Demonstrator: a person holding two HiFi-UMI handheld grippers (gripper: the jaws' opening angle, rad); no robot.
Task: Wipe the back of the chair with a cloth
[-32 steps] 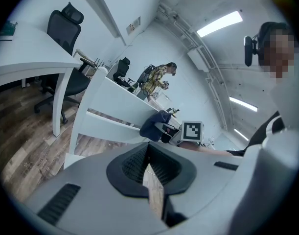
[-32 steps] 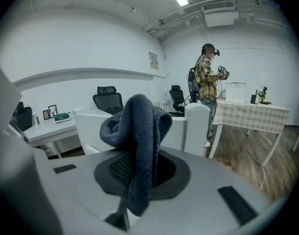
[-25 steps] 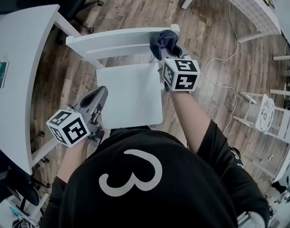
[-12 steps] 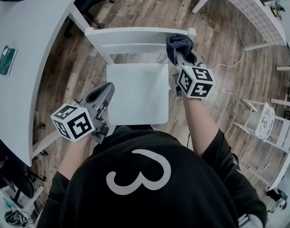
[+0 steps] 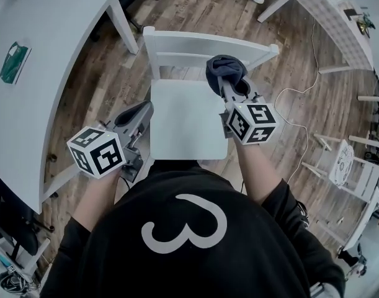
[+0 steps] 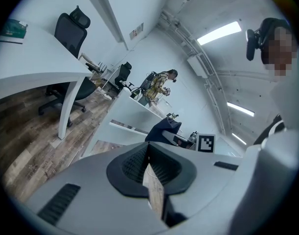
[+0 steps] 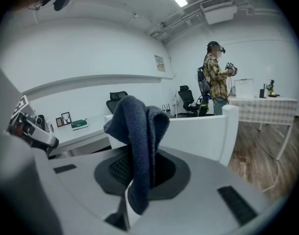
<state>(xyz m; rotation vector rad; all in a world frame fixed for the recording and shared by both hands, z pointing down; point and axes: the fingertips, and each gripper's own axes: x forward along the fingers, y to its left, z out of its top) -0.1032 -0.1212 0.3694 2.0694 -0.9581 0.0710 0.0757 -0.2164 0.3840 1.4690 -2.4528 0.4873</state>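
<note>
The white chair stands in front of me, its backrest rail (image 5: 195, 42) at the far side of the seat (image 5: 188, 123). My right gripper (image 5: 229, 84) is shut on a dark blue cloth (image 5: 225, 69), which hangs bunched over the jaws (image 7: 139, 131). The cloth sits just on the seat side of the rail, right of its middle; I cannot tell whether it touches. The backrest (image 7: 203, 129) shows beyond the cloth. My left gripper (image 5: 141, 112) hovers at the seat's left edge, shut with nothing in it (image 6: 149, 166). Cloth (image 6: 164, 129) and backrest (image 6: 127, 121) also show there.
A white desk (image 5: 53, 54) with a green item (image 5: 14, 62) stands to the left. Another white table (image 5: 325, 17) is at the upper right, a white cable (image 5: 301, 92) trails on the wood floor, and white chairs (image 5: 356, 160) stand at right. A person (image 7: 215, 77) stands further off.
The right gripper has carried the cloth leftward from the right end post of the backrest toward its middle, just inside the rail. The left gripper has stayed at the seat's left edge.
</note>
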